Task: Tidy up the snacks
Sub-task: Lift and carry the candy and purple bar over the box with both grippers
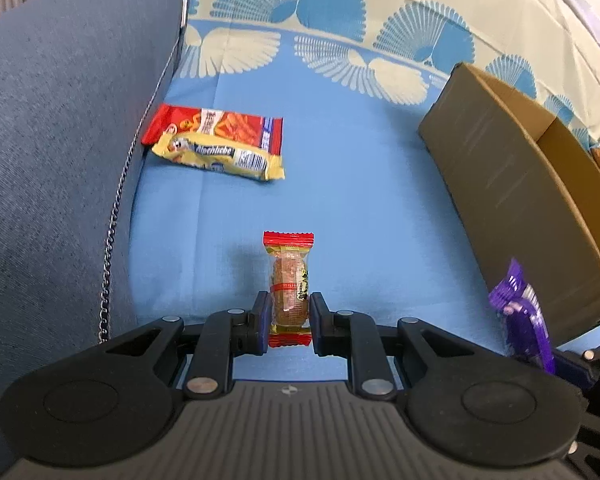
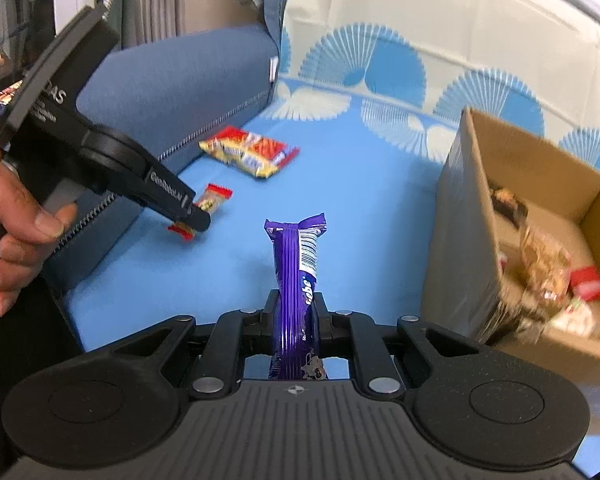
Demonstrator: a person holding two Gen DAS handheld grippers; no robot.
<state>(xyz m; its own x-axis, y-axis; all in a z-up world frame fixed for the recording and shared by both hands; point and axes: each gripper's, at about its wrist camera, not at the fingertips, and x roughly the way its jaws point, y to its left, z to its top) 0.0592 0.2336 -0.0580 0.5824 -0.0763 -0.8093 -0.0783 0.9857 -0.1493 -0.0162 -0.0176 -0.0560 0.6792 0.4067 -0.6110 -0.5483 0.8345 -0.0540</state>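
Both grippers loaded: left gripper (image 1: 289, 320) pinches candy (image 1: 288, 286), right gripper (image 2: 295, 316) clamps purple bar (image 2: 295, 280), probably bound for box (image 2: 460, 240).

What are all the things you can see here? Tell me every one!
small wrapped candy: 1, red ends, clear middle, held in the left hand-held gripper
purple bar: 1, purple, held in the right hand-held gripper
snack packets: 2, red and yellow, overlapping on the blue sheet by the cushion
cardboard box: 1, brown, right side, snacks inside
sheet: 1, blue with fan pattern
cushion: 1, grey-blue, left
left hand-held gripper: 1, black
right hand-held gripper: 1, black
hand: 1, on the left gripper's handle
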